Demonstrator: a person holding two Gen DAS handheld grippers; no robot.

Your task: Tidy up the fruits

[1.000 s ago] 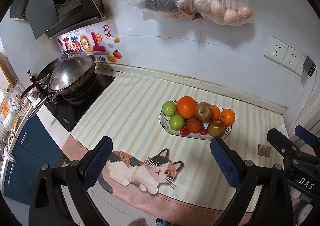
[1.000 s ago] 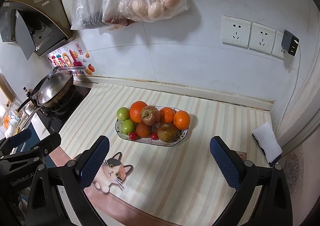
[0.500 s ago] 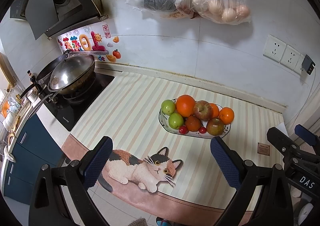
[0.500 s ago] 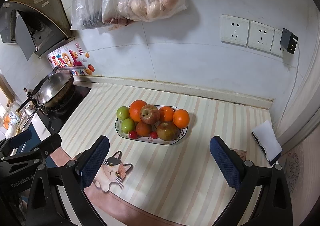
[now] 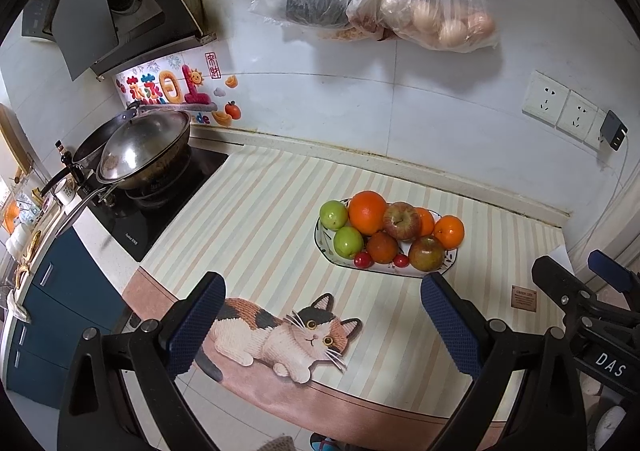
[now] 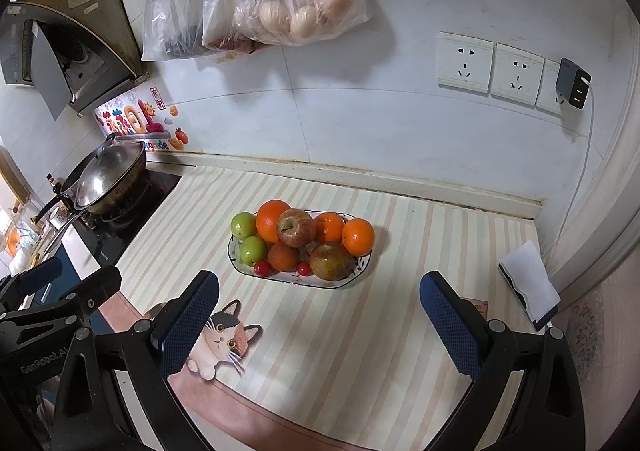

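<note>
A striped mat (image 6: 360,331) covers the counter from the tiled wall (image 6: 360,111) to the front edge, with a printed calico cat (image 5: 280,335) lying along its near border. On the left sits a black cooktop (image 5: 136,219) bearing a steel wok (image 5: 144,151) under its lid, below a range hood (image 5: 100,11). Two clear plastic bags (image 6: 288,3) hang on the wall above the counter — one holds pale round items, the other something dark. The left gripper (image 5: 320,311) hovers above the near edge of the mat with its blue-padded fingers (image 5: 196,323) spread wide and nothing between them; the right gripper (image 6: 320,307) hangs likewise, its jaws wide apart and empty, seen beside the left one at the right edge of the left wrist view. Near the middle of the mat, well ahead of both, stands the white oval fruit plate (image 6: 360,269), heaped full. In it lie a large orange (image 6: 272,219), a red apple (image 6: 296,228) leaning on it, two more oranges (image 6: 358,237) toward the right, a dull reddish-green apple (image 6: 330,261) at the front, a dark orange fruit (image 6: 284,256), two green apples (image 6: 243,225) at the left end — and two small cherry tomatoes (image 6: 262,268) at the front rim. A white folded cloth (image 6: 528,283) lies at the mat's right edge, below wall sockets (image 6: 492,67).
</note>
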